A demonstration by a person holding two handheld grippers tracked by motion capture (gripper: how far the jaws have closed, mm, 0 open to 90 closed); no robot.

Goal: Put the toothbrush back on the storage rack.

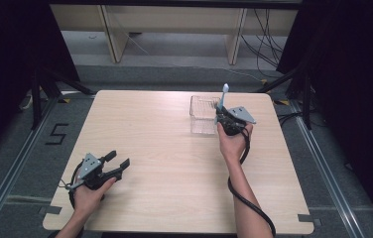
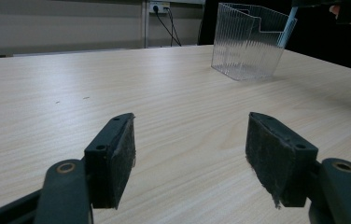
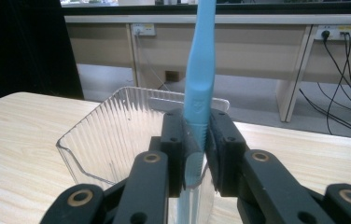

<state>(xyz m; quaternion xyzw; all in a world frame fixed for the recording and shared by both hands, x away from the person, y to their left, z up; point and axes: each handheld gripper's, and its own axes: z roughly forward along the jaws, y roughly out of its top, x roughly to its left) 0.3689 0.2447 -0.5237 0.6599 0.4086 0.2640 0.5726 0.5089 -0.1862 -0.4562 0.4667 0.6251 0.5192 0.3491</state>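
Observation:
A light-blue toothbrush stands upright between the pads of my right gripper, which is shut on its handle. In the high view the toothbrush sticks up over the near right corner of a clear ribbed plastic bin, with the right gripper right beside it. The bin sits just beyond the jaws, its lower handle end inside the rim. My left gripper rests open at the table's near left, jaws wide apart with nothing between them. The bin appears far off there.
The light wooden table has bare surface between the two grippers. Beyond its far edge stand wooden furniture legs and hanging cables. Dark curtains flank both sides.

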